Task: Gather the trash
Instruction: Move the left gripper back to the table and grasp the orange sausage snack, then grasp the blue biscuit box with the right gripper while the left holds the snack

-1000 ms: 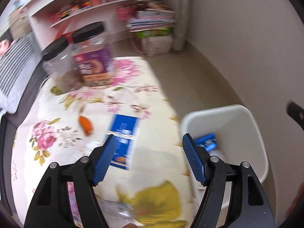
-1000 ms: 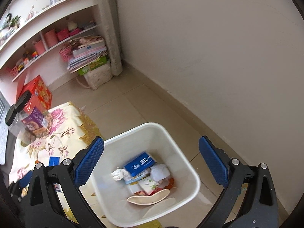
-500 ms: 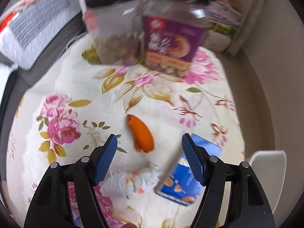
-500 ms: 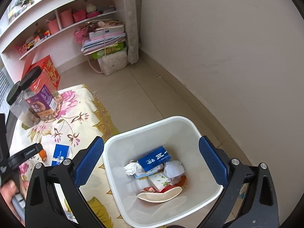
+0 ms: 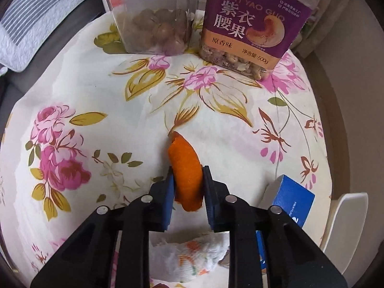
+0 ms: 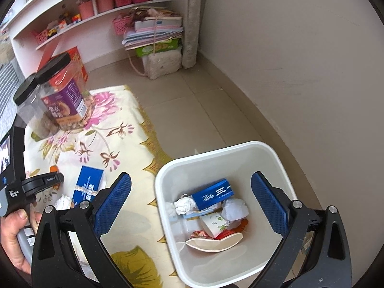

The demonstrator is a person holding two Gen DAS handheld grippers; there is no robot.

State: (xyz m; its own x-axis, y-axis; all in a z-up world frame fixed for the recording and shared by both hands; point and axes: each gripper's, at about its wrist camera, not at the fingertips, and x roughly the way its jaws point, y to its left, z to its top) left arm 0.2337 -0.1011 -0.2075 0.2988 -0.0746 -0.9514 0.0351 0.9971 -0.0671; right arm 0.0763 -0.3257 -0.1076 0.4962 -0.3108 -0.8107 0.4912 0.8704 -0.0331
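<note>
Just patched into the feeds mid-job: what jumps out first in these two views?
The bright orange peel stands out at once, pinched between the left gripper pads on the floral tablecloth. Behind it stand a purple-labelled cashew jar and a clear jar of round nuts. In the right wrist view, the open right gripper hangs over a white trash bin already holding a blue box and crumpled tissues.
</note>
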